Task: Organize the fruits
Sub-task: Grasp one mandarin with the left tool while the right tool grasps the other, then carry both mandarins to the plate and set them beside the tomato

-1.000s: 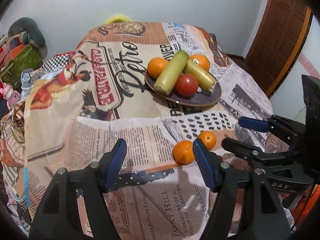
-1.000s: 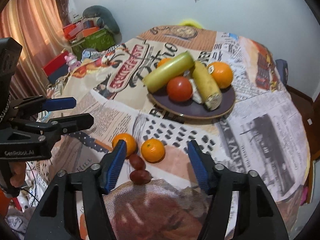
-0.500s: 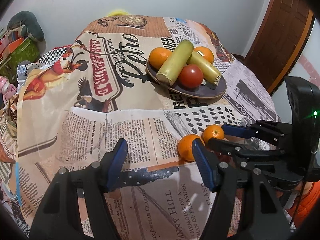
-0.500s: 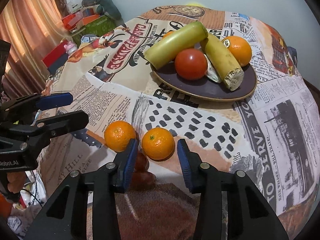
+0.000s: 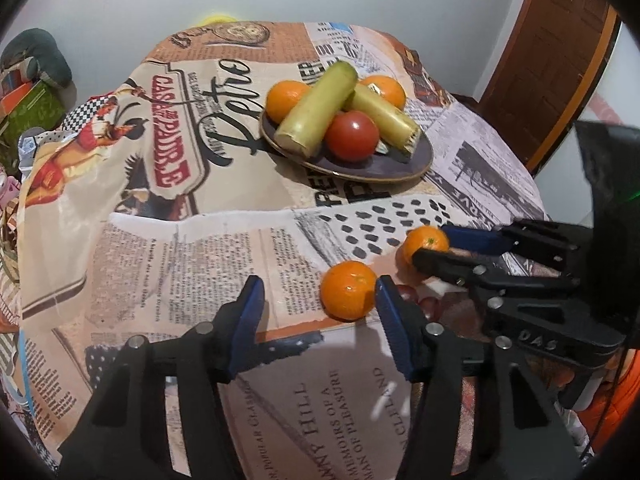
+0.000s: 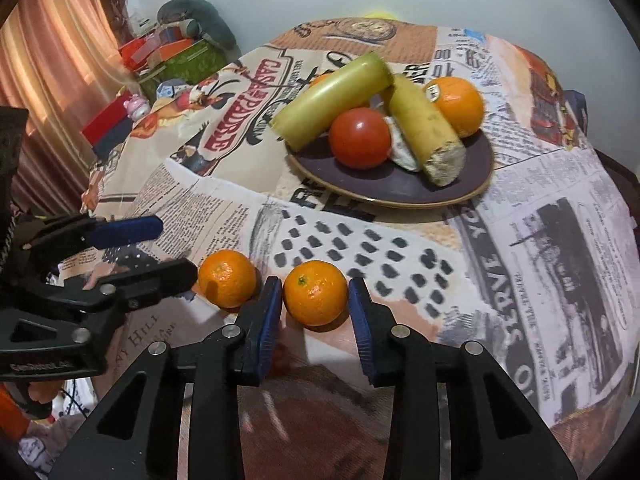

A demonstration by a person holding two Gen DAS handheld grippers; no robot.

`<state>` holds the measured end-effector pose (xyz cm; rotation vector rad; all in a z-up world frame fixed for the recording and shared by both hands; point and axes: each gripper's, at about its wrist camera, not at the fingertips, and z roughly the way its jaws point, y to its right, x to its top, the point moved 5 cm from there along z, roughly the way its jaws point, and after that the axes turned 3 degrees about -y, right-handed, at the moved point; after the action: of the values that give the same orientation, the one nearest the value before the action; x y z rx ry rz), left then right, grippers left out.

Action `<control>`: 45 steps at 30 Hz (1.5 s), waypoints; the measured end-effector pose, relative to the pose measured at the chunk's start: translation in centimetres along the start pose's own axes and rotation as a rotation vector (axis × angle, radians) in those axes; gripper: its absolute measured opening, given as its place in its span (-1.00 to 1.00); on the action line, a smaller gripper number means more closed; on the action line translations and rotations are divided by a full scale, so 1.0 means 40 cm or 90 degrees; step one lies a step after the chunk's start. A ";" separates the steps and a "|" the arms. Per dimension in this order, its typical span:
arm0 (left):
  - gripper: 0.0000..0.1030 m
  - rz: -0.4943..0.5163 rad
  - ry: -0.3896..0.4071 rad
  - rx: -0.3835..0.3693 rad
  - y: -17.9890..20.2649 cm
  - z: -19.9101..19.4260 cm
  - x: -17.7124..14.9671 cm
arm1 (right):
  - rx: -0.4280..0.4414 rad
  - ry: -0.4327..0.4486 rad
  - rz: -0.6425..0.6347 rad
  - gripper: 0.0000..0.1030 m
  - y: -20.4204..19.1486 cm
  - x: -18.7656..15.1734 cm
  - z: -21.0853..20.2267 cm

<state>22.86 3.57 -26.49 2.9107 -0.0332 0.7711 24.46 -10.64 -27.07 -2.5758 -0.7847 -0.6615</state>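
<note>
Two mandarins lie on the printed cloth near the table's front. My right gripper (image 6: 315, 306) has the right mandarin (image 6: 315, 294) between its blue pads. The jaws are still closing and both pads touch its sides; it rests on the cloth. The left mandarin (image 5: 348, 296) sits just ahead of my left gripper (image 5: 316, 300), close to its right finger. Those jaws are closing too, with nothing pressed between them. Farther back, a dark plate (image 5: 404, 170) carries two oranges, a tomato (image 5: 352, 136) and two long yellow-green pieces. Small dark red fruits (image 5: 428, 304) lie under the right gripper.
Past the table's left edge are boxes and soft toys (image 6: 176, 52) and a curtain (image 6: 60, 60). A wooden door (image 5: 560, 60) stands at the right. The wall is close behind the table. Bare cloth stretches left of the plate.
The right jaws have closed in around the right mandarin. The left gripper has sunk toward the left mandarin and its jaws have narrowed.
</note>
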 end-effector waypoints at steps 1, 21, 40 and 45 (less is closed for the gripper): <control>0.06 0.000 -0.005 -0.002 0.005 0.008 -0.001 | -0.001 0.002 0.003 -0.39 0.004 0.000 -0.004; -0.28 -0.018 -0.050 -0.041 0.033 0.075 0.002 | -0.003 0.013 0.036 -0.39 0.043 -0.006 -0.025; -0.31 -0.009 0.018 -0.014 0.040 0.014 0.095 | -0.029 0.059 0.043 -0.39 0.094 0.047 -0.071; -0.31 -0.007 0.028 -0.010 0.042 0.030 0.135 | -0.032 0.067 0.037 -0.39 0.102 0.072 -0.064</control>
<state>28.05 1.80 -24.67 2.8764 -0.0192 0.8280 28.17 -13.77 -24.27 -2.5745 -0.6643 -0.8000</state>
